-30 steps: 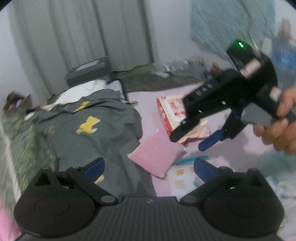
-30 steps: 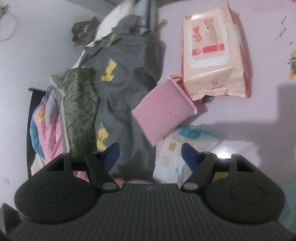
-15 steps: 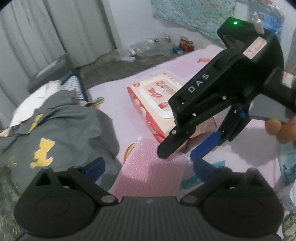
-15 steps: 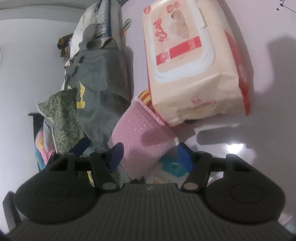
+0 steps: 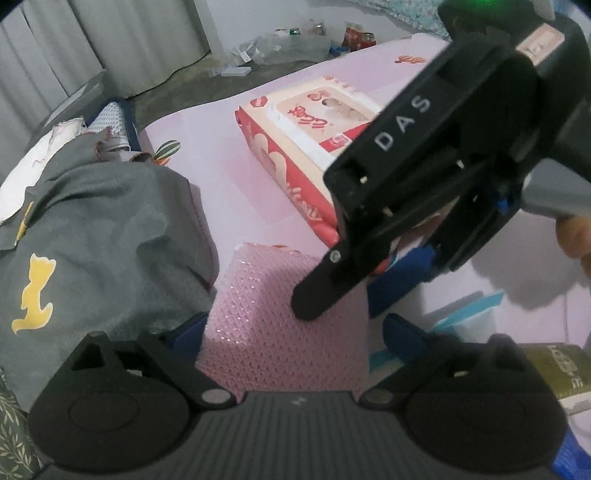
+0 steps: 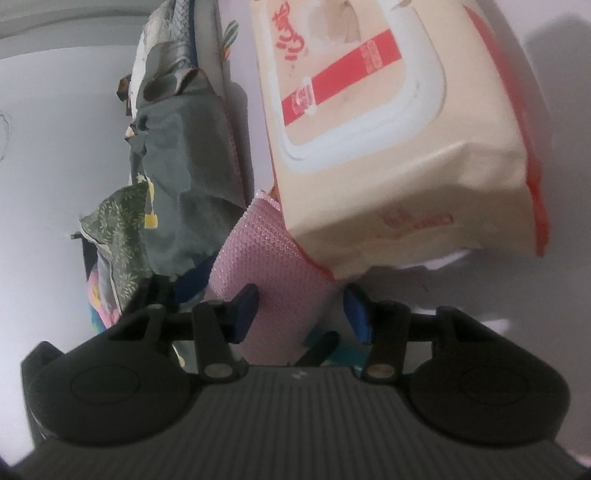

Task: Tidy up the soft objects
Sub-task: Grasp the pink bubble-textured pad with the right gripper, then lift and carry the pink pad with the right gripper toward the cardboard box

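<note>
A pink mesh sponge (image 5: pixel 273 317) lies on the lilac sheet between a grey garment (image 5: pixel 99 236) and a red-and-cream wet-wipes pack (image 5: pixel 306 147). My left gripper (image 5: pixel 291 332) is open with its jaws on either side of the sponge's near end. My right gripper (image 5: pixel 343 299) comes down from the upper right, open, its fingertips over the sponge's right part. In the right wrist view the right gripper (image 6: pixel 299 310) straddles the sponge (image 6: pixel 273 273), with the wipes pack (image 6: pixel 388 129) just beyond and the left gripper's blue pads (image 6: pixel 192 280) at the sponge's left.
A blue-and-white packet (image 5: pixel 461 314) lies under the sponge's right side. An olive box (image 5: pixel 554 365) sits at the right. A green patterned cloth (image 6: pixel 118 229) and more clothes pile beside the grey garment. Bottles and litter (image 5: pixel 295 33) lie on the floor beyond the bed.
Both grippers have moved in close to the pink sponge, which now sits between the jaws of each. The wipes pack looms much larger in the right wrist view.
</note>
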### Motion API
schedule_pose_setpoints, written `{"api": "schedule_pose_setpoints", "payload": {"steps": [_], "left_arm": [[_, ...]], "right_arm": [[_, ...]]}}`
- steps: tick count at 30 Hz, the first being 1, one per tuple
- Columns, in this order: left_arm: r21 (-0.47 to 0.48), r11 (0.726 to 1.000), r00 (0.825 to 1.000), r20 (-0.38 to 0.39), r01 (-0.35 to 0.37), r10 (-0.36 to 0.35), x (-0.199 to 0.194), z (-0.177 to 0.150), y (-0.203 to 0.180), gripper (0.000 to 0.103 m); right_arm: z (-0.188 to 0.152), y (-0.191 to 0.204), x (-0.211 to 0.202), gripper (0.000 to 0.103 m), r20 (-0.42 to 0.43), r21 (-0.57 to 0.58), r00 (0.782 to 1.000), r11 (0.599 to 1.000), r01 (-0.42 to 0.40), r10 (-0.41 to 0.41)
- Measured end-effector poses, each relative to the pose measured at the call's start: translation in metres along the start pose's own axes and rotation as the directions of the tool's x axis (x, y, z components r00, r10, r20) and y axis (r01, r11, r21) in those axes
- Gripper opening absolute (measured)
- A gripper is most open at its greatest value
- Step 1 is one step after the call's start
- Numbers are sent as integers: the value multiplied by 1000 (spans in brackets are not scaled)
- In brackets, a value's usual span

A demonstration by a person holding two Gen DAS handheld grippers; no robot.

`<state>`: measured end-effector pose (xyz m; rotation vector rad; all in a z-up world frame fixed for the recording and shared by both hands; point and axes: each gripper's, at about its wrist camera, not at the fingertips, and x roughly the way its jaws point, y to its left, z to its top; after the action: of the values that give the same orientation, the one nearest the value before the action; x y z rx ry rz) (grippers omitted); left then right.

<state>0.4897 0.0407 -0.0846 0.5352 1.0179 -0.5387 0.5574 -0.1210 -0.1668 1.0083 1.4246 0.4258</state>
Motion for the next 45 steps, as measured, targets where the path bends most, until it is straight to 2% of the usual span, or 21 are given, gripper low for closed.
{"api": "schedule_pose_setpoints", "payload": {"steps": [2,3,6,13,17,21,27,34,38,45], "left_arm": [[-9,1000,1000,6,-21,21,-3,1,0,91],[-20,999,1000,4,-30,30,-5,1,1,85],[-73,997,1000,-2,-27,27,-16,4,8,85],[-167,984,997,38,-59,66,-69,14,11,84],[-205,975,993,62,-86,101,-115,17,-8,84],[-280,957,992,67,-81,103,-156,14,-37,83],[-421,907,995,74,-28,65,-191,-12,-83,83],[-514,858,996,87,21,28,-195,-59,-131,84],[-576,816,996,90,44,10,-183,-88,-141,84],[-673,734,994,106,92,-28,-158,-139,-151,84]], "right_arm": [[0,1,-2,45,10,-5,1000,1000,-3,3],[0,3,-3,43,13,-13,1000,1000,-1,1],[-1,7,-8,37,23,-28,1000,1000,-2,3],[-13,38,-39,34,59,-111,997,992,-52,59],[-32,56,-68,33,60,-161,993,983,-87,97],[-61,68,-102,33,49,-221,992,970,-104,117],[-109,62,-145,33,41,-291,995,953,-78,94],[-165,34,-165,32,31,-333,999,943,-4,16],[-188,21,-157,32,26,-367,999,929,43,-35],[-207,-1,-110,30,3,-414,987,898,149,-163]]}}
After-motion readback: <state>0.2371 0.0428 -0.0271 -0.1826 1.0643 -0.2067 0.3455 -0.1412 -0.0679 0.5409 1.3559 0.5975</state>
